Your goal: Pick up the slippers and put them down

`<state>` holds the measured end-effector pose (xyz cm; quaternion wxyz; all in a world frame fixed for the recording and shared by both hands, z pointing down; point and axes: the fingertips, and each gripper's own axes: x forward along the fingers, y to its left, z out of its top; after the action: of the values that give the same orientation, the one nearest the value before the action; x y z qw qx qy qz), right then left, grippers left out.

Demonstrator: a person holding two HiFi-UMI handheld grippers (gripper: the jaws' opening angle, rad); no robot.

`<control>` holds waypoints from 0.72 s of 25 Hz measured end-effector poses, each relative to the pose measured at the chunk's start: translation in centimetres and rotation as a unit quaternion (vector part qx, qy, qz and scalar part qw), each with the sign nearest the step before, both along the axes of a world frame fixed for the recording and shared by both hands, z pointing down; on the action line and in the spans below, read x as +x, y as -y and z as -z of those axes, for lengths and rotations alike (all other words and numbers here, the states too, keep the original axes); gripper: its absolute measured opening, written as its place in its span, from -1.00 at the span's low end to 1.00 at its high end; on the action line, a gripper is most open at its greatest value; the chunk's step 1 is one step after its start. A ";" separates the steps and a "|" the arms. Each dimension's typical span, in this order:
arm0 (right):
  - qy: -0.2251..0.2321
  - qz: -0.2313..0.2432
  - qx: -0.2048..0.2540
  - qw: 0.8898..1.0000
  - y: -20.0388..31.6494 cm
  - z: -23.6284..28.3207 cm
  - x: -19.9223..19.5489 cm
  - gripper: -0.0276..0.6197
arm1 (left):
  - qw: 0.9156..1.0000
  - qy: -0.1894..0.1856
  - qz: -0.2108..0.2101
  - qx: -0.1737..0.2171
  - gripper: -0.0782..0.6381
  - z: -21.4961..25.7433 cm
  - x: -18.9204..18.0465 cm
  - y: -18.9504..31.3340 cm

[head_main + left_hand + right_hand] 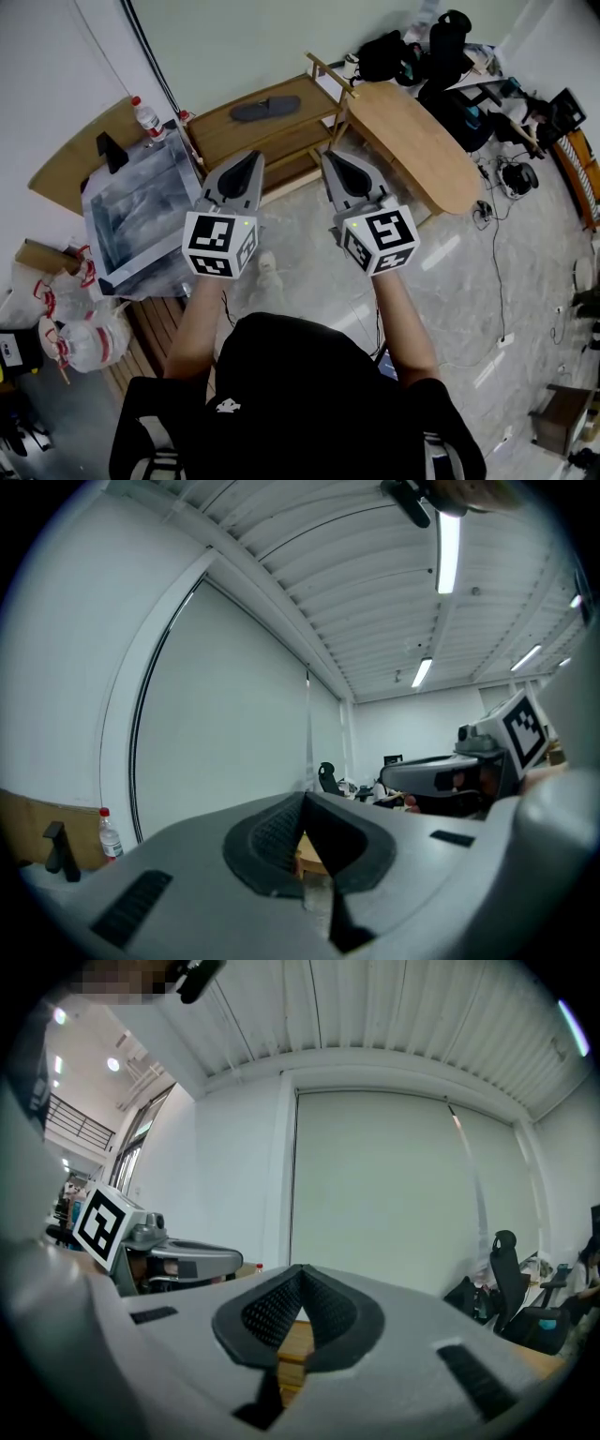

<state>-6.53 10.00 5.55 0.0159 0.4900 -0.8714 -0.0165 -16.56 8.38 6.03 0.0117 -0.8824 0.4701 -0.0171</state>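
A dark grey slipper (265, 110) lies on the top board of a low wooden rack (281, 141) against the wall, seen in the head view. My left gripper (251, 157) and right gripper (330, 156) are held side by side, level, pointing at the rack's front and short of the slipper. Both are shut, with nothing between the jaws. In the left gripper view the left gripper (305, 797) has its pads meeting at the tip, with a bit of wood behind them. The right gripper (300, 1269) in its own view looks the same.
A water bottle (147, 117) stands on a wooden board at the left, beside a grey metal box (141, 211). A rounded wooden table (417, 145) lies right of the rack. Plastic bags (80, 323) sit at the lower left; bags and cables (497, 234) clutter the right.
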 end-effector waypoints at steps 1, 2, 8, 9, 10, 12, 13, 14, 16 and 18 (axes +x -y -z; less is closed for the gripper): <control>-0.002 0.001 -0.001 1.000 1.1 -0.1 -0.2 -0.97 | 1.000 -0.001 -0.001 -0.001 -0.77 -0.1 0.0 1.0; -0.004 0.003 -0.002 1.000 2.1 -0.2 -0.4 -0.97 | 1.000 -0.001 -0.003 -0.002 -0.77 -0.2 -0.1 2.1; -0.002 0.005 -0.003 1.000 9.2 -0.4 -1.5 -0.97 | 1.000 0.003 0.000 -0.004 -0.77 -0.7 -1.0 9.2; -0.002 0.004 -0.005 1.000 10.4 -0.5 -1.7 -0.97 | 1.000 0.002 0.000 -0.005 -0.77 -0.8 -1.2 10.4; -0.002 0.003 -0.008 1.000 11.5 -0.6 -1.8 -0.97 | 1.000 0.000 0.000 -0.008 -0.77 -0.8 -1.4 11.5; 0.001 0.000 -0.014 1.000 13.8 -0.6 -2.2 -0.97 | 1.000 -0.002 -0.004 -0.010 -0.77 -0.8 -1.9 13.7; 0.002 -0.001 -0.017 1.000 14.9 -0.6 -2.5 -0.97 | 1.000 -0.005 -0.006 -0.012 -0.77 -0.8 -2.1 14.8; 0.001 -0.001 -0.019 1.000 16.0 -0.6 -2.9 -0.97 | 1.000 -0.009 -0.009 -0.013 -0.77 -0.7 -2.4 15.8; -0.004 0.000 -0.020 1.000 18.0 -0.6 -3.7 -0.97 | 1.000 -0.017 -0.012 -0.016 -0.77 -0.5 -3.1 17.9; -0.012 0.001 -0.018 1.000 19.8 -0.5 -4.6 -0.97 | 1.000 -0.017 -0.013 -0.015 -0.77 -0.6 -3.7 19.8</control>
<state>-11.18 -9.85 6.07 0.0349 0.4886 -0.8718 -0.0065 -20.27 -11.39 6.58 -0.0095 -0.8886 0.4584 -0.0092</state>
